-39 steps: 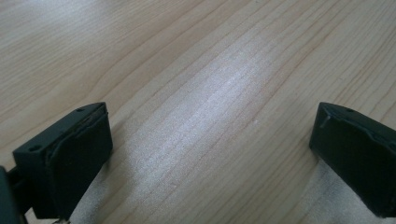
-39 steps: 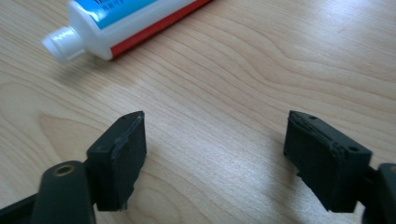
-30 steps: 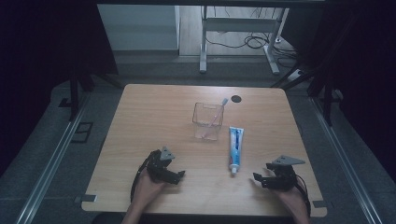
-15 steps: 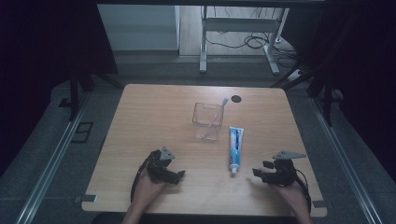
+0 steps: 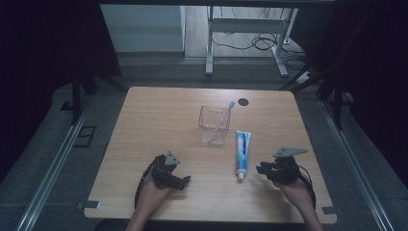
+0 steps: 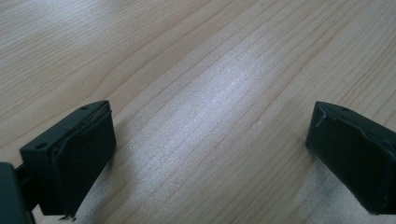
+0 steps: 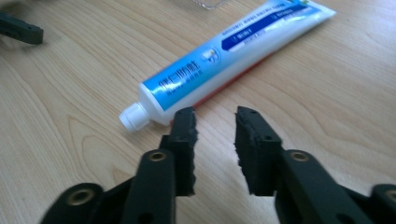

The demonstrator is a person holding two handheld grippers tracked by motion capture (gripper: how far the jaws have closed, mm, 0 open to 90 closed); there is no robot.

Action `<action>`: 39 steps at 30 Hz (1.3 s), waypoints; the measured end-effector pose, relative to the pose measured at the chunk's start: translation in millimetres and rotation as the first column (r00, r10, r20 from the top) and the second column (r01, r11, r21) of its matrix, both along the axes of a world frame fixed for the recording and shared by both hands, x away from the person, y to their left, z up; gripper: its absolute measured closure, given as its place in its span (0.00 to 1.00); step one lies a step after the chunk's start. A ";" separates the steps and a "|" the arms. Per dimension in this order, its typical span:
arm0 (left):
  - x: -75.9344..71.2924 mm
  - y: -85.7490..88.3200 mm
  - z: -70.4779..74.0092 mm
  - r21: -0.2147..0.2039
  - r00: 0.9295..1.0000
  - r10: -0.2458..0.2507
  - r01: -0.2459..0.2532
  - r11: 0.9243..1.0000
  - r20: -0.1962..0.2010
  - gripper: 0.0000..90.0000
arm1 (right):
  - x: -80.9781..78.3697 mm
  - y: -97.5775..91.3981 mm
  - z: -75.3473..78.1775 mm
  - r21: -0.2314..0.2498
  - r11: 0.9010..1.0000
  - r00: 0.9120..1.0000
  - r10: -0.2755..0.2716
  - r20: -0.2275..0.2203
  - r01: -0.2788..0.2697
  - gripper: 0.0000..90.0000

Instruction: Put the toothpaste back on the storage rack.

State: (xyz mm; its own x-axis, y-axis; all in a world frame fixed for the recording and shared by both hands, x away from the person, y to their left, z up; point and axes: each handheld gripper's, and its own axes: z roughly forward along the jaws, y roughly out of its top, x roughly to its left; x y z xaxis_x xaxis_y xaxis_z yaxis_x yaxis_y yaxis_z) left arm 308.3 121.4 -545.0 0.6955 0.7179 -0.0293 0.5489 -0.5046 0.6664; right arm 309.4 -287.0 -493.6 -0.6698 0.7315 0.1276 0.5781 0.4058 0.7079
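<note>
A blue and white toothpaste tube (image 5: 242,151) lies flat on the wooden table (image 5: 159,120), its white cap toward the person. In the right gripper view the tube (image 7: 224,60) is just ahead of my right gripper (image 7: 215,126), cap at the left. That gripper's jaws have just been closing; a narrow gap stays between them with nothing in it. From above, my right gripper (image 5: 261,169) is just right of the cap. A clear cup (image 5: 213,126) holds a pink toothbrush (image 5: 225,115). My left gripper (image 5: 183,181) rests at the front left, and its jaws (image 6: 210,144) stand wide open over bare wood.
A small black round hole (image 5: 243,101) sits near the table's far edge. The cup's base (image 7: 210,3) and a jaw of the other gripper (image 7: 18,29) show at the top of the right gripper view. Metal table legs (image 5: 210,48) and cables lie on the floor beyond.
My right gripper has risen a little and shifted left toward the tube's cap, with its jaws closer together. The left hand and the table's objects have stayed put.
</note>
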 end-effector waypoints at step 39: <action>0.0 0.2 0.1 0.003 1.000 -0.002 0.002 1.000 -0.001 0.02 | 41.9 73.9 -11.3 -0.020 0.990 0.988 0.136 -0.080 -0.138 0.96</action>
State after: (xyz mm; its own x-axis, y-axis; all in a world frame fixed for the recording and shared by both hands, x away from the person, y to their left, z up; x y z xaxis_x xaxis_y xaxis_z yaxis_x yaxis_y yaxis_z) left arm 308.3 121.6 -544.9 0.6967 0.7168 -0.0275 0.5483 -0.5075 0.6647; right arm 351.3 -213.1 -504.8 -0.7524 0.6376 0.1656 0.5689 0.5023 0.6512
